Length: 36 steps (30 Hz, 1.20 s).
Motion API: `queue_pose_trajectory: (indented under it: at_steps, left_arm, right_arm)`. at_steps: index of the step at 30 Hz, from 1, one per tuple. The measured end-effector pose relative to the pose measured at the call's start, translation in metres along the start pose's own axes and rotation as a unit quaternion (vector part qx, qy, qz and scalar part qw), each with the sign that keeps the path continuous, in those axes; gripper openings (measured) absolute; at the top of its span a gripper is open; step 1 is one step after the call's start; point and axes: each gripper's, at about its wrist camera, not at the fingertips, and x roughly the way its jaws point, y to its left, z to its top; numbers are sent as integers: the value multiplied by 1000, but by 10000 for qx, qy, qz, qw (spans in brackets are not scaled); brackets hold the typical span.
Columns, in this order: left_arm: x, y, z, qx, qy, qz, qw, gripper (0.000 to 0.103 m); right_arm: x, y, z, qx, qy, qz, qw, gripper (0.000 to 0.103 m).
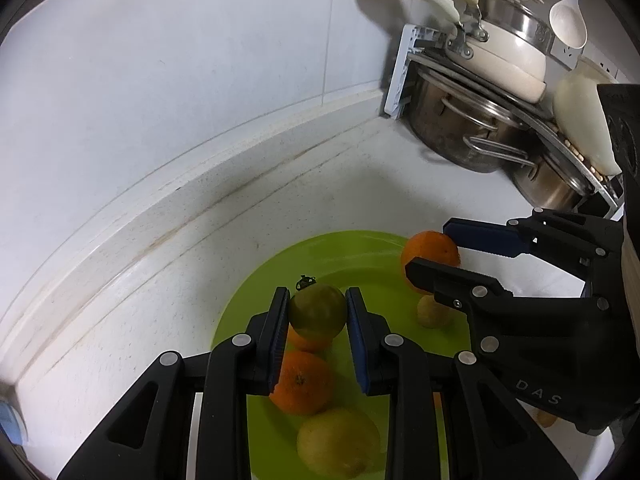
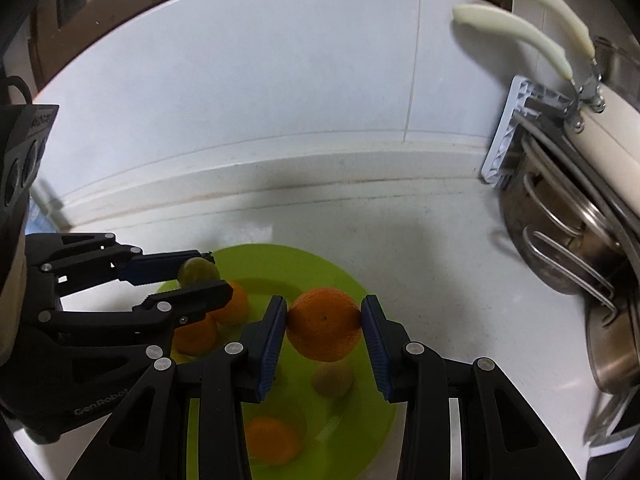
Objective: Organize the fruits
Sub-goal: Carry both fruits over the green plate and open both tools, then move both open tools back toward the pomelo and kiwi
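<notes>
Already both tools carry fruit above the round lime-green plastic plate (image 1: 256, 280) on the white desk (image 2: 440, 248): the left tool (image 1: 318, 312) clamps a greenish-brown round fruit (image 1: 318, 310), the right tool (image 2: 325, 326) an orange mandarin (image 2: 324, 324). Releasing high could send either rolling off the shallow rim, or knocking the fruit lying below.

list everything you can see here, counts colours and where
plate: 1, lime green, on the white counter
greenish fruit: 1, in the left claw, above the plate
held orange: 1, in the right claw, above the plate
loose oranges: at least 2, on the plate
yellowish fruits: 2, on the plate
steel pots: several, stacked at back right
cream pan: 1, atop the pots
white spoon: 1, by the wall
left claw: black, blue pads, shut
right claw: same, shut
</notes>
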Motion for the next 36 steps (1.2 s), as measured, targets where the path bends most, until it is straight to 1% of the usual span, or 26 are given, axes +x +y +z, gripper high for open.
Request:
queue_pose_trajectory:
  at_steps: [8,11,15,20,22,25,31,33,36]
  left_arm:
    - [7,3,2,10,42,-21,10000,30]
    - [4,5,1,-3,25,4,10000,33]
    - [-6,4,-3,15,-63,107,9999,39]
    - [-28,1,-10,0,-260,184,9995,42]
    - [-38,0,-13,-8,-353,227,9991,46]
    - [-59,-6,-19,-23,-534,307,9981,49]
    - [-91,-19,-31,-70,-799,402,9960,55]
    - [-103,-25,-36,-66,-895,450,9949,57]
    - [-119,-36,-45,-38,-1037,501,9933,60]
  right_arm:
    - [9,-3,3,37,88,50,9999,40]
    - [6,-3,2,98,100,81,9999,40]
    - [-2,0,1,33,10,12,10000,40]
    - [-23,4,-3,-2,-153,-57,9999,40]
    - [-36,5,-6,15,-256,-63,9997,40]
    - [-53,8,-10,10,-395,-112,9992,41]
    - [-94,17,-25,-28,-732,-219,9971,45]
    - [-108,20,-30,-52,-856,-299,9959,49]
    - [-127,24,-40,-81,-1026,-412,9938,52]
